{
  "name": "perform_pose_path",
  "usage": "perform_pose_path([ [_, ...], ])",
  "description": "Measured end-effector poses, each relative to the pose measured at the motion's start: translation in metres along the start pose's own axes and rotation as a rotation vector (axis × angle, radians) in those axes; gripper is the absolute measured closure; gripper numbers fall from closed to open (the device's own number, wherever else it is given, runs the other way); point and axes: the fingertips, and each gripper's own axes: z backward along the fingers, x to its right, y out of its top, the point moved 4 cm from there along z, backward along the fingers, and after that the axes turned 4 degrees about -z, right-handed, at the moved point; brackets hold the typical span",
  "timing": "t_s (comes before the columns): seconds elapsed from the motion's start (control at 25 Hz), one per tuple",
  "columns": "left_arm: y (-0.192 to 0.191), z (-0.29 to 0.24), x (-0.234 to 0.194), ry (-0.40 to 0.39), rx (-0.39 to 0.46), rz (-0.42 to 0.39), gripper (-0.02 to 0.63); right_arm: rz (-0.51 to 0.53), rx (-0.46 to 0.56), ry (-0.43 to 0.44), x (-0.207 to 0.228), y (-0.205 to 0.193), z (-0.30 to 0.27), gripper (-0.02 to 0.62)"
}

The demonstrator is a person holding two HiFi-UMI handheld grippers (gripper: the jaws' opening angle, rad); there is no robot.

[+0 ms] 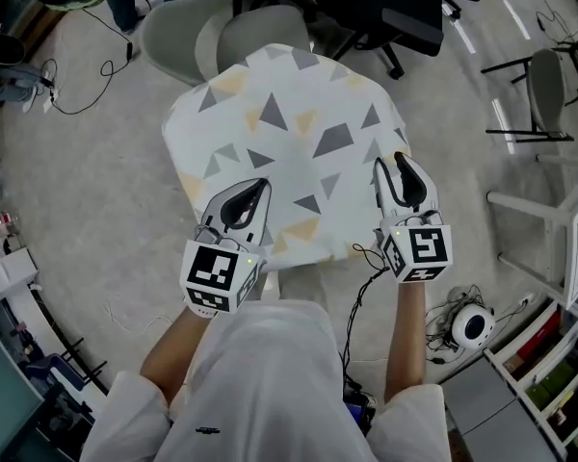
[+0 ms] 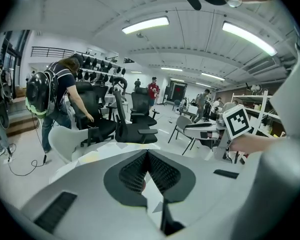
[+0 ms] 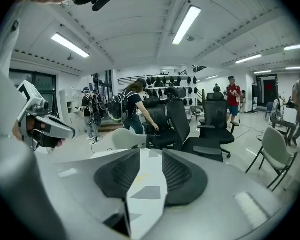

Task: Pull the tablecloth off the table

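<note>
A white tablecloth printed with grey and yellow triangles covers a small table in front of me. My left gripper hovers over the cloth's near left part. Its jaws meet at the tips with nothing between them, and the cloth shows below. My right gripper is over the near right edge. Its jaws stand apart, and the patterned cloth is visible through the gap, untouched by the pads.
A pale grey chair stands just beyond the table, with black office chairs behind it. Another grey chair and white shelving are on the right. Cables trail on the floor. A person with a backpack bends by the chairs.
</note>
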Motion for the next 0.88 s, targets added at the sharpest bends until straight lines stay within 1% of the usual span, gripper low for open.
perform_pose_path([
  [0.4,-0.008,-0.068,-0.001,0.006,-0.042,0.044,0.600,0.059,-0.087,0.096,0.062,-0.015,-0.079,0.438],
  [0.76,-0.014,-0.113,0.001,-0.011,-0.084,0.048,0.600,0.109,-0.187,0.197,0.097,-0.039,-0.151,0.411],
  [0.88,-0.020,-0.127,-0.002,-0.008,-0.096,0.058,0.600,0.099,-0.219,0.225,0.107,-0.047,-0.174,0.405],
])
